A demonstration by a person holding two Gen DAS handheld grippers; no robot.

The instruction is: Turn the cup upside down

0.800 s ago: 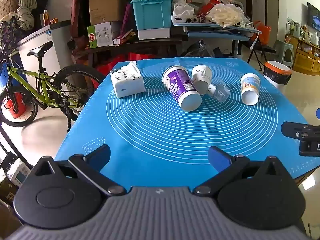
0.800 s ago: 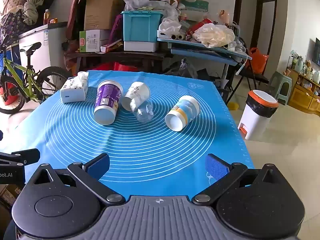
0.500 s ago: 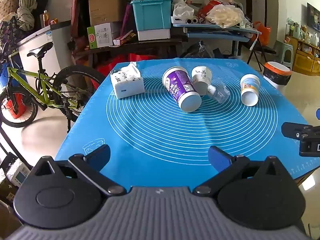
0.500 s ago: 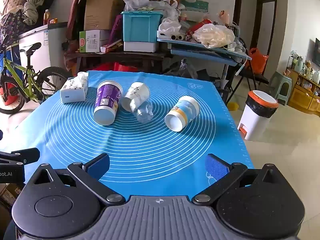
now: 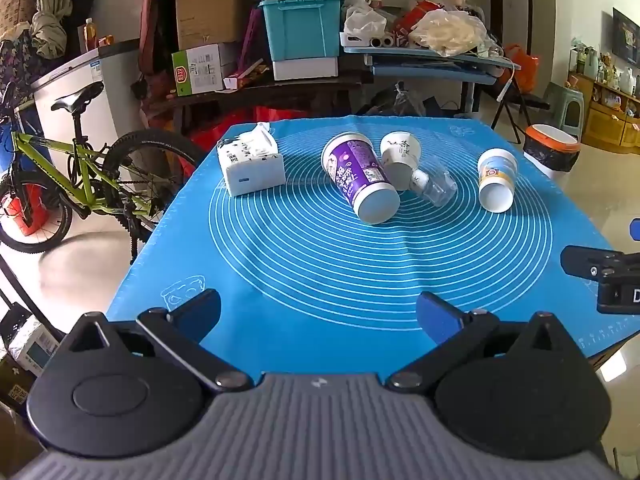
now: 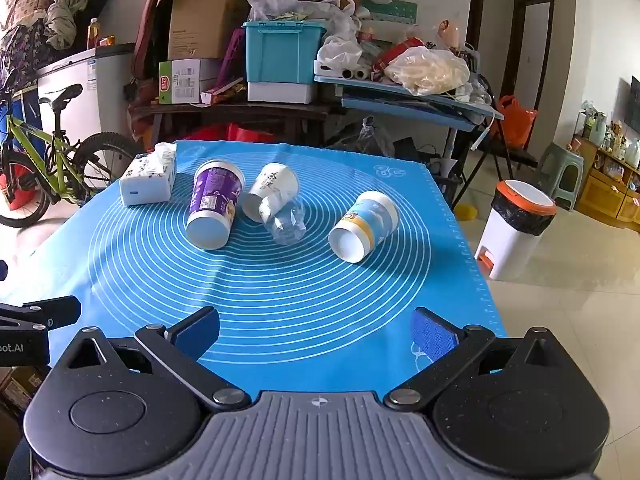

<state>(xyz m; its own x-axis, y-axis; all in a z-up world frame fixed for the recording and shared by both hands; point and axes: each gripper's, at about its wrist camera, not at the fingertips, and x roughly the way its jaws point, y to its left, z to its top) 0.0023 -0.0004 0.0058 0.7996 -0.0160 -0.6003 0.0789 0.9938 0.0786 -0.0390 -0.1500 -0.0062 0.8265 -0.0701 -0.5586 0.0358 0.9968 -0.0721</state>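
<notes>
Four cups are lying on their sides toward the table's far edge: a purple cup point(image 5: 358, 178), a white cup point(image 5: 400, 154) touching a clear plastic cup point(image 5: 436, 188), and a blue-and-yellow cup point(image 6: 366, 224) lying apart nearer the right edge. They are probably light, thin-walled and easily crushed, so gripping gently across the mid-body seems best. The left gripper point(image 5: 318, 312) and right gripper point(image 6: 316, 332) are hovering at the near edge, jaws spread wide, holding nothing. A tissue pack point(image 5: 252, 166) is sitting at the far left corner.
</notes>
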